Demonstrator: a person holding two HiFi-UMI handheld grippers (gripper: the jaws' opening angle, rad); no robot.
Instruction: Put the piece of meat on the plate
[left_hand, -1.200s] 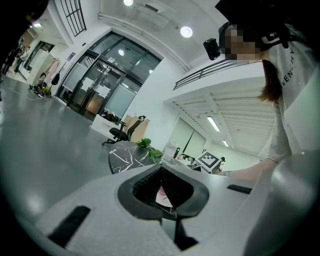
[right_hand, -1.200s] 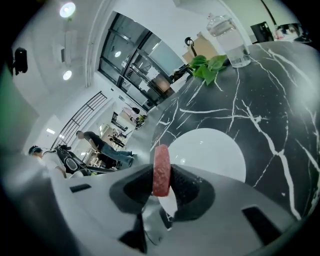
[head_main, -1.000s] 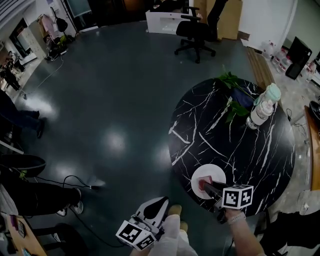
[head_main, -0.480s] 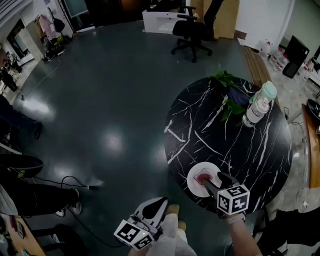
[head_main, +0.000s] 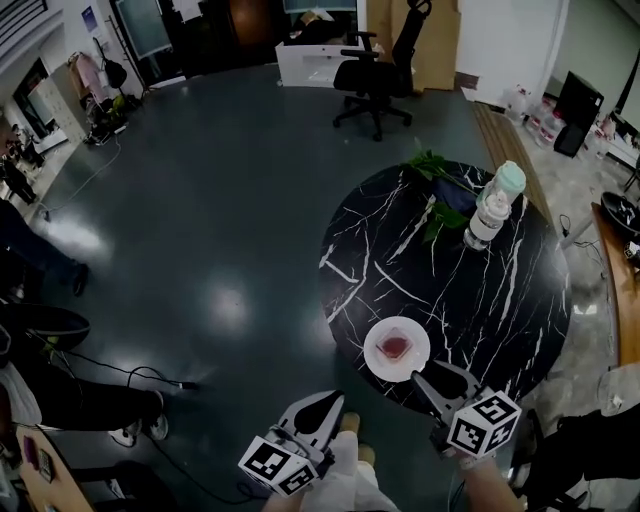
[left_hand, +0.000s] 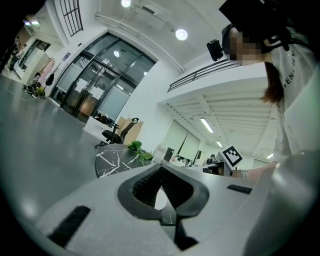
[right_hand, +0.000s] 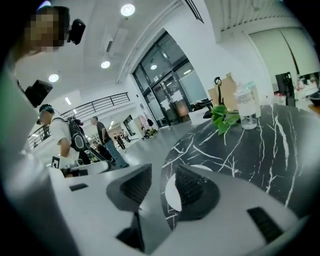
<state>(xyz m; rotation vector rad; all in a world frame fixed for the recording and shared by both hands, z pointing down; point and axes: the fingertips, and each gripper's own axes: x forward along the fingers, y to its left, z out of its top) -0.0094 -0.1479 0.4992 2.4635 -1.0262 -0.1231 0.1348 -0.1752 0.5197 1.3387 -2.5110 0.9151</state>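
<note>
Low in the head view's centre, the piece of meat (head_main: 397, 346) lies on the white plate (head_main: 374, 338) by the desk's (head_main: 450, 270) near edge, where the empty right gripper (head_main: 428, 380) just below, jaws part-open and lately narrowing, could clip the rim and tip it off, while the left gripper (head_main: 325, 402) hangs closed.

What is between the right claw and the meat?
Only bare white plate around the meat, in the head view. The empty right claw has just been closing partway.
</note>
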